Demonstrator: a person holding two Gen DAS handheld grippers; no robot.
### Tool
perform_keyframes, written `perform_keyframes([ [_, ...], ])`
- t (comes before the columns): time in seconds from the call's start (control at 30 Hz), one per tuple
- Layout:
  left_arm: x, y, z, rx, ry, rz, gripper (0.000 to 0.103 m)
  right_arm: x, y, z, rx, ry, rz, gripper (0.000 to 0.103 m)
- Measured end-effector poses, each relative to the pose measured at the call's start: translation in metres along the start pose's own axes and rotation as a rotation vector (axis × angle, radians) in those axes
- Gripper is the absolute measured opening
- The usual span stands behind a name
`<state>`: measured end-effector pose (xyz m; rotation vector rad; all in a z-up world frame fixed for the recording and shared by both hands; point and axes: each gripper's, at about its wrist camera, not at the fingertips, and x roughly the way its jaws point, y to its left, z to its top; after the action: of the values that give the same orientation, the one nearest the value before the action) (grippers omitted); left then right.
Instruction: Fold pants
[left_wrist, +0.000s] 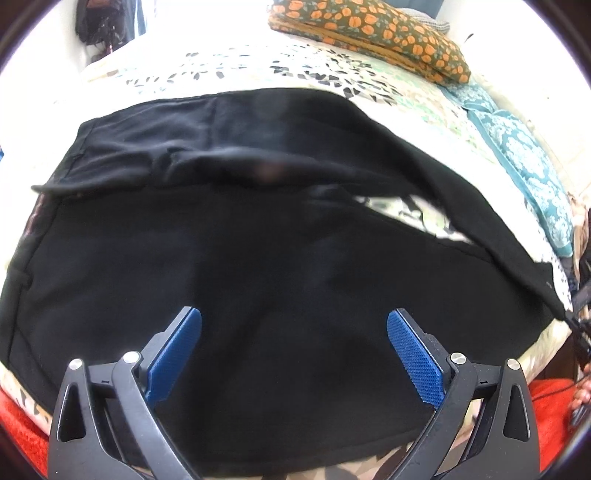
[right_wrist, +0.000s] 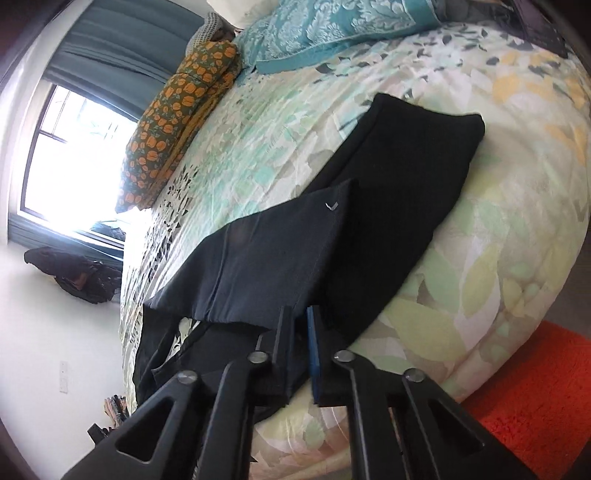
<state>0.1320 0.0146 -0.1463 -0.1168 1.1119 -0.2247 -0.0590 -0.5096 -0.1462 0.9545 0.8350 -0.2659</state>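
Observation:
Black pants (left_wrist: 221, 266) lie spread on a floral bedspread (left_wrist: 258, 66). In the left wrist view my left gripper (left_wrist: 293, 328) hovers over the near part of the pants, open and empty, blue pads wide apart. One pant leg (left_wrist: 461, 206) is lifted and stretched to the right edge, where my right gripper (left_wrist: 580, 306) holds it. In the right wrist view my right gripper (right_wrist: 301, 321) is shut on the hem of that leg (right_wrist: 266, 258), raised above the rest of the pants (right_wrist: 399, 184).
An orange-flowered pillow (left_wrist: 373, 33) and a teal patterned pillow (left_wrist: 524, 162) lie at the head of the bed. A red rug (right_wrist: 535, 387) lies on the floor beside the bed. A window (right_wrist: 74, 155) and dark clothes (right_wrist: 74, 273) are beyond the far side.

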Motion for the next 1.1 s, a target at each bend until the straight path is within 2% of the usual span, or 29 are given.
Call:
perform_keyframes([
  [0.13, 0.024, -0.007, 0.076, -0.045, -0.015, -0.086, 0.101, -0.001, 0.005, 0.008, -0.042, 0.011, 0.001, 0.002],
  [0.27, 0.059, -0.007, 0.137, -0.153, 0.018, -0.09, 0.101, -0.002, -0.014, 0.009, 0.056, -0.01, 0.038, 0.01],
  [0.3, 0.065, -0.008, 0.147, -0.169, 0.018, -0.087, 0.101, -0.001, -0.019, 0.009, 0.092, -0.008, 0.048, 0.033],
  [0.33, 0.069, -0.008, 0.155, -0.18, 0.016, -0.082, 0.101, -0.002, -0.025, 0.008, 0.13, -0.004, 0.062, 0.05],
  [0.37, 0.073, -0.009, 0.159, -0.189, 0.012, -0.078, 0.101, -0.004, -0.03, 0.006, 0.165, -0.004, 0.081, 0.074],
  [0.4, 0.076, -0.01, 0.163, -0.194, 0.009, -0.077, 0.101, -0.004, -0.033, 0.003, 0.195, 0.008, 0.106, 0.074],
  [0.53, 0.092, -0.017, 0.165, -0.17, 0.029, -0.054, 0.101, 0.01, -0.036, -0.01, 0.28, 0.104, 0.178, 0.072],
  [0.63, 0.105, -0.022, 0.167, -0.133, 0.043, -0.015, 0.101, 0.032, -0.037, -0.016, 0.344, 0.16, 0.216, 0.065],
  [0.8, 0.114, -0.023, 0.178, -0.151, 0.038, -0.012, 0.101, 0.061, -0.037, -0.017, 0.431, 0.174, 0.238, 0.062],
  [0.87, 0.12, -0.023, 0.185, -0.161, 0.042, -0.004, 0.101, 0.069, -0.044, -0.02, 0.494, 0.174, 0.201, 0.062],
  [0.97, 0.13, -0.022, 0.196, -0.189, 0.045, -0.009, 0.101, 0.066, -0.048, -0.02, 0.514, 0.092, 0.177, 0.058],
  [1.03, 0.141, -0.022, 0.204, -0.208, 0.064, -0.025, 0.101, 0.061, -0.044, -0.014, 0.442, 0.029, 0.134, 0.048],
  [1.1, 0.152, -0.022, 0.21, -0.233, 0.083, -0.046, 0.1, 0.061, -0.04, -0.009, 0.36, 0.016, 0.081, 0.007],
])
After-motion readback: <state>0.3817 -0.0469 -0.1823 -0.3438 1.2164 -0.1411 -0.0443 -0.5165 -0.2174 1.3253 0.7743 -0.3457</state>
